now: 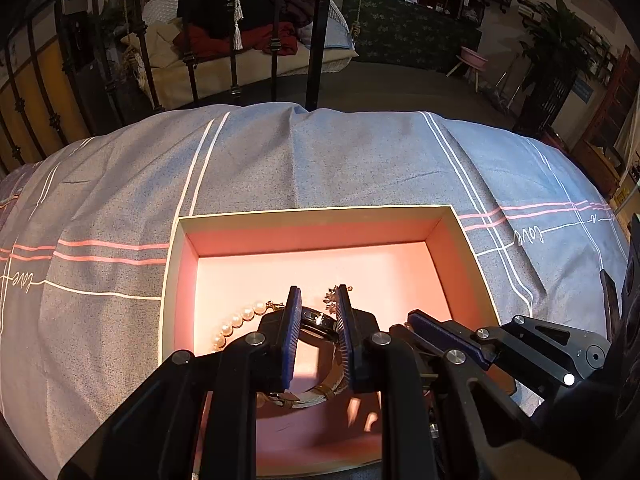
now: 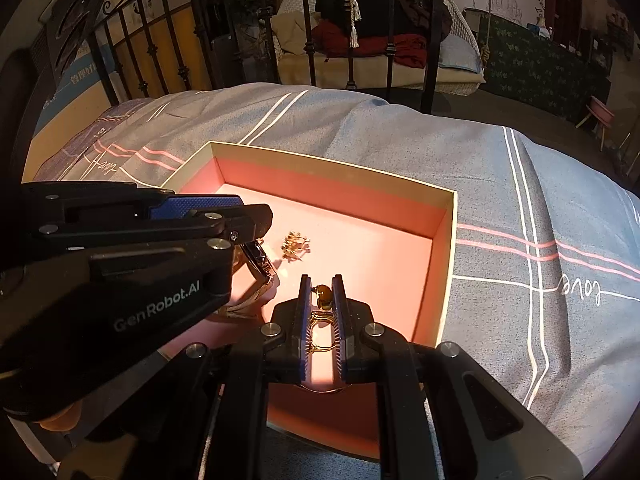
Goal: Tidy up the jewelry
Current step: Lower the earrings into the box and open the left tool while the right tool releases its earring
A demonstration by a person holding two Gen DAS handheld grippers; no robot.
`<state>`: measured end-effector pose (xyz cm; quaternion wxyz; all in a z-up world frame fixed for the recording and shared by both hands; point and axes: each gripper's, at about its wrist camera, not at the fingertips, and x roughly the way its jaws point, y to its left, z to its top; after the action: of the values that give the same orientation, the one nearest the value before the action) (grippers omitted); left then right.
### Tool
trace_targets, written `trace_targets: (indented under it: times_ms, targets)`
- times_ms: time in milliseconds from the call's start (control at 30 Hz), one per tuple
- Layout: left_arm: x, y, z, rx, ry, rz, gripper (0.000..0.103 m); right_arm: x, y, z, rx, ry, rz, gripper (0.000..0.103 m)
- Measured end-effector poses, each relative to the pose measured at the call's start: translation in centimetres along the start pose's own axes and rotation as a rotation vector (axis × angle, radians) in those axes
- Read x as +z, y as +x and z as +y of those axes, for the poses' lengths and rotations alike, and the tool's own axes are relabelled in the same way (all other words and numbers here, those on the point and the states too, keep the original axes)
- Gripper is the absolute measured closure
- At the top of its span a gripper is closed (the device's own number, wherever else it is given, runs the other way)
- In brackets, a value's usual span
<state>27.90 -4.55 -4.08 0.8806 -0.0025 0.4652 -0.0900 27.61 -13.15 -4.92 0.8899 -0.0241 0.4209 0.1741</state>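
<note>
Shallow cream-rimmed cardboard box with pink lining (image 1: 312,236) sits on a bed under a grey-blue quilt with white and pink stripes (image 1: 320,152). Left gripper (image 1: 318,312) inside the box, fingers narrow, clamped on a dark-faced wristwatch with pale strap (image 1: 318,320). White pearl strand (image 1: 236,324) lies at its 9 o'clock, small gold trinket cluster (image 2: 295,245) at 1 o'clock. Right gripper (image 2: 321,296) at the left's 3 o'clock, fingers pinched on a gold ring with amber stone (image 2: 322,298). Black iron bed rails (image 1: 316,32) stand at 12 o'clock.
</note>
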Motion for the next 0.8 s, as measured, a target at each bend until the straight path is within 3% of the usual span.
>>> trace_targets:
  times_ms: [300,467,533,600,667,800]
  targets:
    - [-0.1,-0.3,-0.2,0.012,0.007,-0.011,0.084,0.0,-0.4,0.3,0.004,-0.011,-0.012,0.092]
    - [-0.1,-0.8,-0.1,0.021,0.006,-0.025,0.069,0.1,-0.8,0.5,0.004,-0.012,-0.021,0.091]
    - [-0.1,-1.1,0.0,0.019,0.002,-0.025,0.063,0.0,-1.0,0.5,0.006,-0.007,-0.026,0.082]
    - [-0.3,-1.6,0.1,0.021,-0.002,-0.038,0.057,-0.1,-1.5,0.6,0.002,-0.001,-0.04,0.047]
    - [-0.6,-2.3,0.2,0.012,-0.009,-0.051,0.041,-0.3,-2.4,0.7,-0.006,-0.012,-0.066,0.035]
    - [-2.4,-4.9,0.4,-0.054,-0.001,-0.078,0.029,-1.9,-5.3,1.7,-0.021,-0.049,-0.106,0.033]
